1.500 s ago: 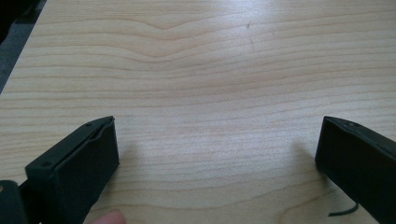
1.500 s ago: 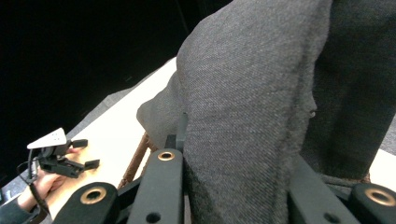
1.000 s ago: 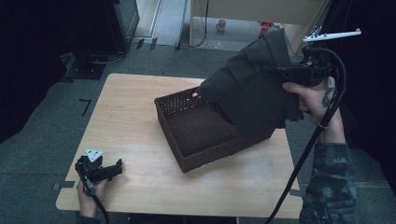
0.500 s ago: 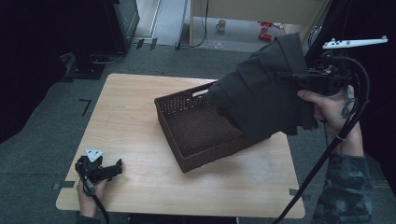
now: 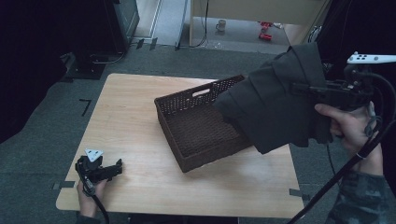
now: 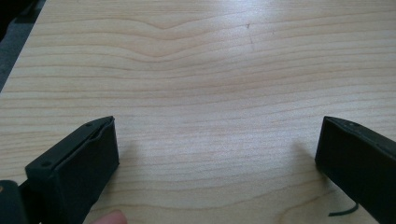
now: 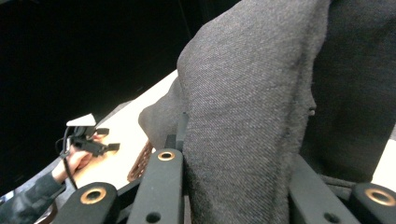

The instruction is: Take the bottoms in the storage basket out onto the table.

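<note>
The right gripper (image 5: 306, 88) clamps the dark cloth (image 5: 275, 107) aloft over the table's right edge, beside the basket (image 5: 196, 128), while the left gripper (image 5: 114, 168) rests wide open near the front-left corner, out of the way.

High view looks forward and down over the whole desk (image 5: 140, 116). Left gripper view sits low, close to that desk's wood (image 6: 201, 70). Right gripper view, pressed against dark cloth (image 7: 261, 116), glimpses the left tool (image 7: 103, 140) far off, shared with the high view.
</note>
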Motion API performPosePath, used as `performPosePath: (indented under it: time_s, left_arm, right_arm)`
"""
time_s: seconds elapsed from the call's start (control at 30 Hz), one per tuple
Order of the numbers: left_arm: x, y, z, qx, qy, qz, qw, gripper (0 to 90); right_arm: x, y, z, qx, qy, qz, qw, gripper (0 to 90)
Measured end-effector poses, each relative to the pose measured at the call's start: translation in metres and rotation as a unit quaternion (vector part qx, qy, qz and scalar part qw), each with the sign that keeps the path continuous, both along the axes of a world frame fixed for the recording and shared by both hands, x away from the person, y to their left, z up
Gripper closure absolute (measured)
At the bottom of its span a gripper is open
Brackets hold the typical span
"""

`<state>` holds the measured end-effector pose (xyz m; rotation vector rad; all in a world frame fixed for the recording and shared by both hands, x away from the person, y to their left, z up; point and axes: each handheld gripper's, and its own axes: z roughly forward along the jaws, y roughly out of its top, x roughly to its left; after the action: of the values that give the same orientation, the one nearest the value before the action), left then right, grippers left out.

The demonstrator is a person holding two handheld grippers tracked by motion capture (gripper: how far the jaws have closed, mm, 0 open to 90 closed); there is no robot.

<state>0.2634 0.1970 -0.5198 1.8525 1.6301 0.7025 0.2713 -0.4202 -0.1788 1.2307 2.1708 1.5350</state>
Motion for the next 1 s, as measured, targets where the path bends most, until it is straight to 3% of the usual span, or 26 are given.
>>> performPosePath:
  time_s: [0.33, 0.63, 1.0]
  left_arm:
    - [0.0, 0.0, 0.0, 0.0, 0.0, 0.001, 1.0, 0.0]
    - [0.0, 0.0, 0.0, 0.0, 0.0, 0.001, 1.0, 0.0]
    - [0.0, 0.0, 0.0, 0.0, 0.0, 0.002, 1.0, 0.0]
  right_arm:
    - [-0.022, -0.01, -0.01, 0.007, 0.0, 0.028, 0.9996, 74.7]
    - [-0.041, -0.022, -0.007, 0.011, -0.009, 0.026, 0.9996, 74.6]
    - [-0.05, -0.034, -0.04, 0.018, 0.021, 0.034, 0.999, 74.6]
